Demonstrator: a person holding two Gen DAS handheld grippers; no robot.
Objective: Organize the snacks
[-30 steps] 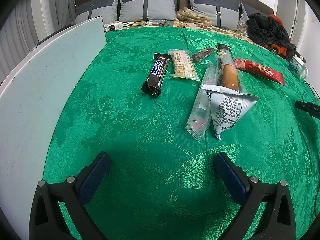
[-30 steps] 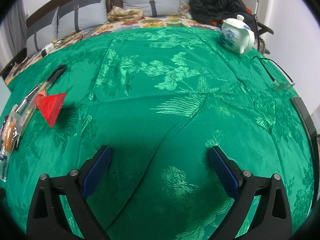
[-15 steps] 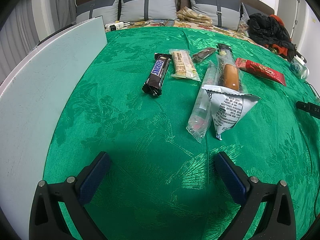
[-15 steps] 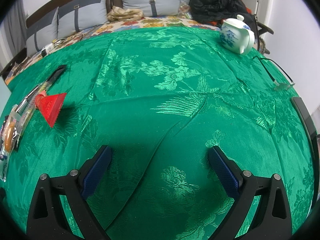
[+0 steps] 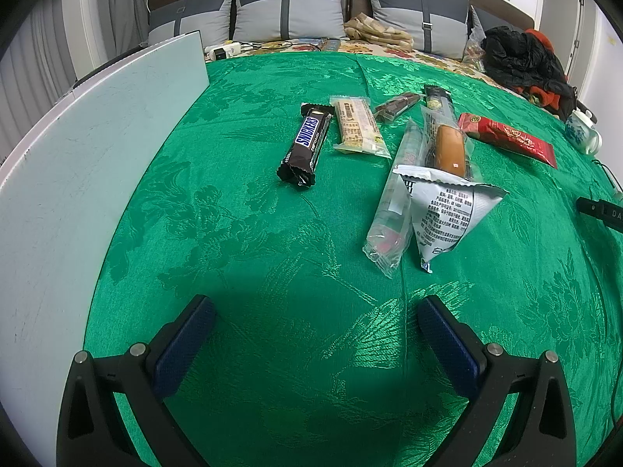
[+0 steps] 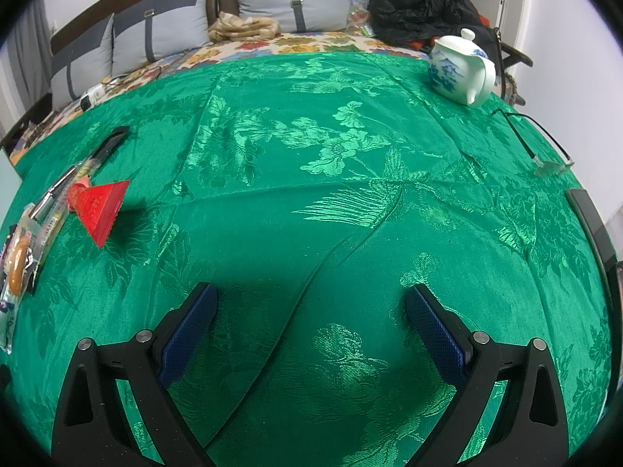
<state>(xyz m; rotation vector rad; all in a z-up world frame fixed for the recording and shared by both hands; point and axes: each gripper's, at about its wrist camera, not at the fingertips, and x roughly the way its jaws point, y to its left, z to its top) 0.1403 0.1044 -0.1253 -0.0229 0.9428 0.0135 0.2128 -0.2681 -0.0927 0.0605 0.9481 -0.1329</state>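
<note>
Green floral brocade cloth covers the bench; wrapped snacks lie mid-bench beyond the wide, empty left tool, grey cushions behind. Right view: wide, empty right tool, white-blue porcelain teapot, possibly spectacles far right.

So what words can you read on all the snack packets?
"SNICKERS": on the dark brown bar wrapper.
White triangular bag: dense small print, too small to read.
Beige bar wrapper: print blurred, unreadable.
Red packet: gold emblems, no legible words.
"DA": cut-off letters on the black object at the edge.
</note>
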